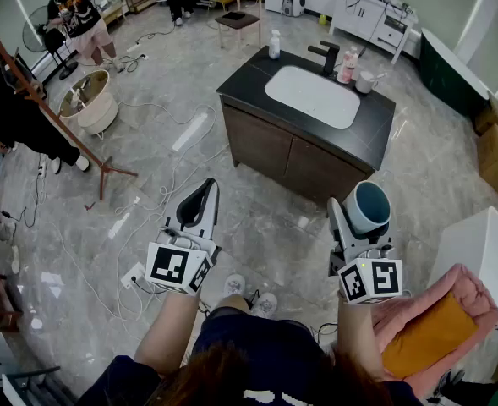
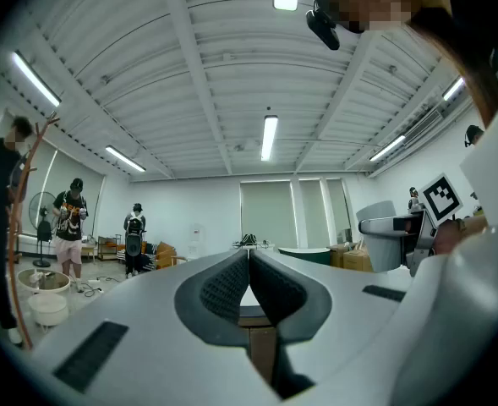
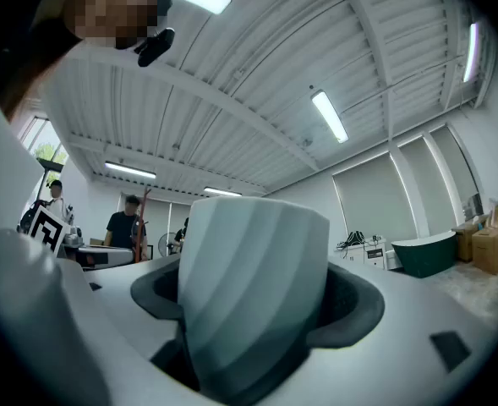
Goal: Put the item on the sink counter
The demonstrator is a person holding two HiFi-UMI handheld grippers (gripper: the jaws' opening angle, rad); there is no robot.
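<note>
From over the person's shoulders in the head view, the pale grey-blue ribbed cup with a dark blue inside (image 1: 367, 207) sits clamped in the right gripper (image 1: 363, 220). Its mouth is turned up toward the camera, so its long axis runs roughly upright and across the jaws, and nothing shows inside it. The dark wood sink cabinet with a black counter top (image 1: 247, 79) stands ahead across open marble floor, well apart from both grippers. It lies up and a little left of the cup, and the right gripper is the nearer one to its front right corner. The white oval basin (image 1: 312, 96) sunk in that top looks empty. Behind it stand a black faucet (image 1: 327, 56), a white pump bottle (image 1: 275, 45), a pink bottle (image 1: 347, 66) and a small white mug (image 1: 365, 81) whose contents I can't make out. Bare black top shows at the front left and right, and I'd judge that is where the cup will go once it has been carried forward. The left gripper (image 1: 199, 203) hangs level with the other and carries nothing. In the left gripper view, that left gripper (image 2: 249, 265) has its dark ribbed pads (image 2: 223, 288) pressed together with nothing between them. The held cup (image 2: 382, 237) shows off to the right. In the right gripper view, the right gripper (image 3: 255, 315) has its jaws spread wide around the cup (image 3: 253, 277), and the dark pads (image 3: 357, 304) press on its ribbed wall from both sides. The cup leans slightly, rim uppermost, against the ceiling lights.
</note>
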